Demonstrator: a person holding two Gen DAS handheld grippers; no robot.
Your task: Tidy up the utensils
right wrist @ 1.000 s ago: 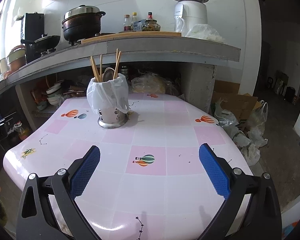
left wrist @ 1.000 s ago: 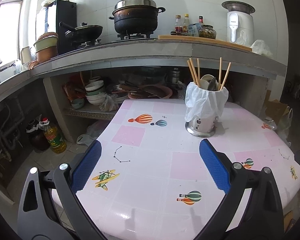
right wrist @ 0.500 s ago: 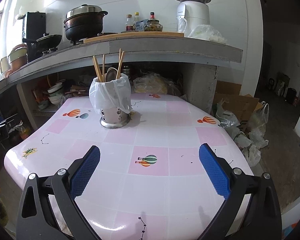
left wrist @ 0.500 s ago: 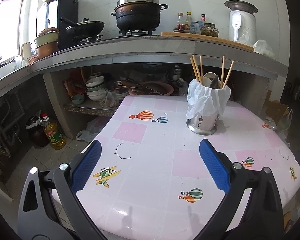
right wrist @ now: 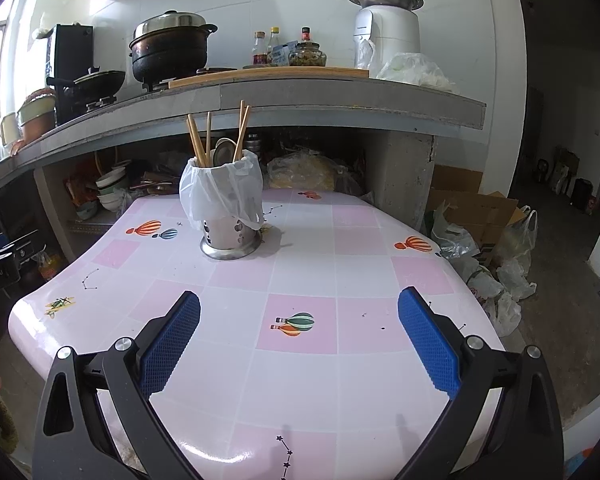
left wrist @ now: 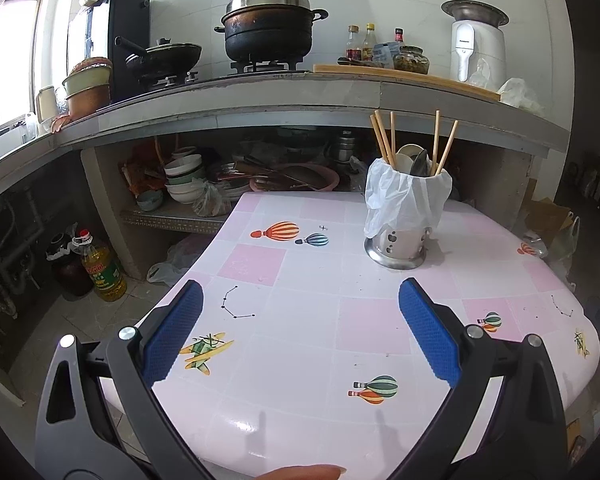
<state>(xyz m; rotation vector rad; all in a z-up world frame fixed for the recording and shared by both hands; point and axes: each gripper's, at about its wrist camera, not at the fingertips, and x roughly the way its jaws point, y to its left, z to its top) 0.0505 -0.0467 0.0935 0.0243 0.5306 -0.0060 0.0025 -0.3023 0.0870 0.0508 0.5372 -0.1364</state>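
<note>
1. The left gripper [left wrist: 300,332] hangs over the near left edge of the table [left wrist: 300,280], its jaws spread wide and empty. From here the utensil holder [left wrist: 404,216] stands ahead and off to the right, well apart from the blue pads [left wrist: 172,340].
2. The utensil holder is upright on the table, a metal cup with a white plastic bag [right wrist: 224,192] draped over its rim. The chopsticks [right wrist: 204,136] stand in it with a spoon between them, their long axes near vertical and fanning slightly outward.
3. The right gripper [right wrist: 300,332] is also released and holds nothing. In its view the holder lies ahead and to the left, well apart.
4. Judged from both views, neither arm is clearly nearer. Any grasp on a chopstick would likely need the jaws to close across its upright shaft from the side.
</note>
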